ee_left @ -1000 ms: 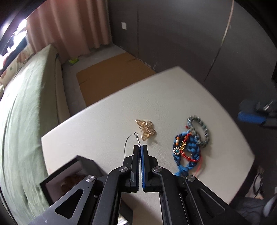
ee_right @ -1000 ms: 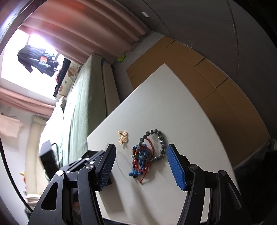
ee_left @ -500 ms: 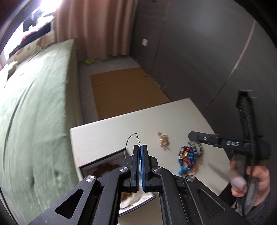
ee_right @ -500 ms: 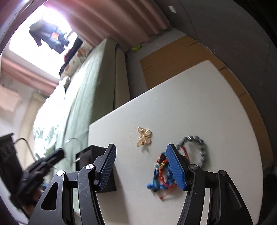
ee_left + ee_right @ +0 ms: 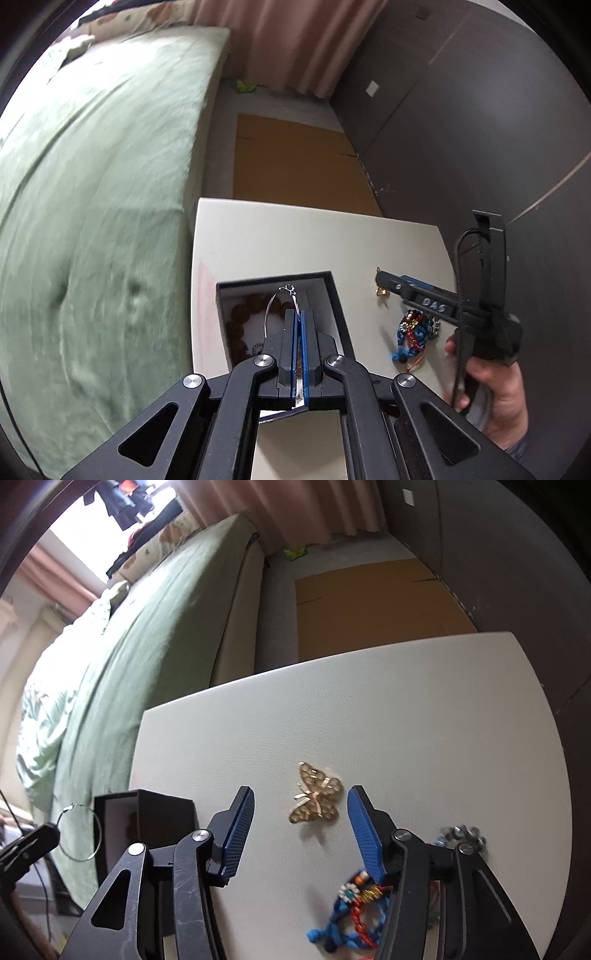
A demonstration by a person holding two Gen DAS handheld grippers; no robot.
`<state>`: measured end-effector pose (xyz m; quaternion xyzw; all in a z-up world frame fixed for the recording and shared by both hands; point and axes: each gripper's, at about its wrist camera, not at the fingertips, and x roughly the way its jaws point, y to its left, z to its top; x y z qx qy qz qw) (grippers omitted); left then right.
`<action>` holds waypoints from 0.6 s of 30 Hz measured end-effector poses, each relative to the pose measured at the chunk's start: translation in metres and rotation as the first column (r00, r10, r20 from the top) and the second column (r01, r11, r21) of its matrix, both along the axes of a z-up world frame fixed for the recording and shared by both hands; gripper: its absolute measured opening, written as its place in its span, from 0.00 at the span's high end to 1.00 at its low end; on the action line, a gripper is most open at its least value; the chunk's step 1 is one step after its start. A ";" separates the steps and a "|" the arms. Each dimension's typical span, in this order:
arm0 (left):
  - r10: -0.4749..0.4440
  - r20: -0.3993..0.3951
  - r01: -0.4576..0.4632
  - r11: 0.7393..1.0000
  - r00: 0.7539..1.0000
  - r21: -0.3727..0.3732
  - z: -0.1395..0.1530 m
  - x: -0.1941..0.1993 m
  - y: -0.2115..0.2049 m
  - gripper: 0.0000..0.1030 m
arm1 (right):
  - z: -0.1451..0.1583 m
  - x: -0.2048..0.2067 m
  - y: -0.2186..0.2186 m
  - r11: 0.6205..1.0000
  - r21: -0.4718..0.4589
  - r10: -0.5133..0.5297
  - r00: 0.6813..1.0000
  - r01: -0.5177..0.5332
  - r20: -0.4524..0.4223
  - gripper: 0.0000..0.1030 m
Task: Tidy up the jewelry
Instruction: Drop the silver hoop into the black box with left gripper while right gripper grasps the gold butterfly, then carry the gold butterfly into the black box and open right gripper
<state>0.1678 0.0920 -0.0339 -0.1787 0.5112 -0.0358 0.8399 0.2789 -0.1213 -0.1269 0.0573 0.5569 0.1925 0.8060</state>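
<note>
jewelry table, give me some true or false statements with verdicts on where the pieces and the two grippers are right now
1. The left gripper is shut on a silver hoop earring. True.
2. The hoop earring hangs over the open black box. True.
3. The gold butterfly brooch already lies in the box. False: it lies on the white table, framed between the right gripper's fingers.
4. The right gripper's jaws grip the brooch. False: they have just been closing, but the pads stand clear of it.
5. The blue and red braided bracelets lie on the table. True.
</note>
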 end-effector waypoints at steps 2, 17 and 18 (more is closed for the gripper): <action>0.010 -0.012 -0.010 1.000 1.000 -0.011 -0.003 -0.001 0.003 0.99 | -0.004 -0.002 0.009 0.998 -0.054 0.010 1.000 -0.010 0.012 0.49; 0.049 -0.092 -0.058 0.994 0.995 -0.096 -0.024 -0.002 0.003 0.97 | 0.009 -0.014 0.004 0.999 -0.031 0.012 0.999 -0.011 0.035 0.86; 0.053 -0.092 -0.062 0.994 0.994 -0.095 -0.024 -0.003 0.004 0.97 | 0.010 -0.016 0.001 1.000 -0.019 0.010 0.999 -0.010 0.030 0.86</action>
